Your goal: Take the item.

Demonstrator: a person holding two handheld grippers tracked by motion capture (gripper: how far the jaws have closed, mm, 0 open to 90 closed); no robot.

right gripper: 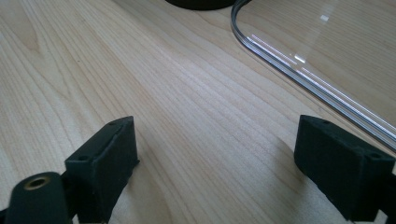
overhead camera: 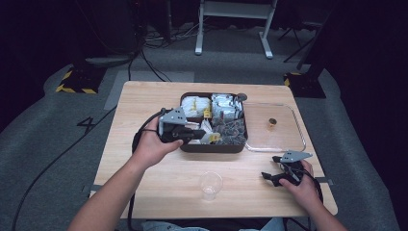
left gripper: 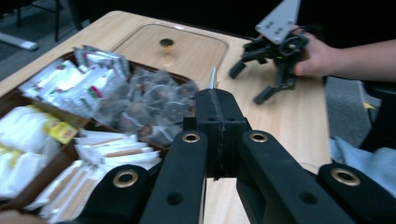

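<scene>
A dark brown tray point(overhead camera: 211, 148) with several compartments holds white packets point(overhead camera: 196, 106), silver sachets point(overhead camera: 225, 107) and dark mesh tea bags point(overhead camera: 231, 129). My left gripper point(overhead camera: 195, 134) hovers over the tray's front left part. Its jaws are shut on a thin white packet point(left gripper: 212, 80), whose edge sticks up between them. My right gripper point(overhead camera: 269, 167) rests open on the bare wood at the front right, with nothing between its fingers point(right gripper: 107, 154). The left gripper view shows the right gripper point(left gripper: 247, 85) held in a hand beyond the tray.
A clear lid point(overhead camera: 284, 139) with a small knob point(overhead camera: 272, 122) lies flat just right of the tray; its curved edge point(right gripper: 299, 70) runs past my right gripper. A clear plastic cup point(overhead camera: 210, 184) stands near the table's front edge. Dark floor and stands surround the table.
</scene>
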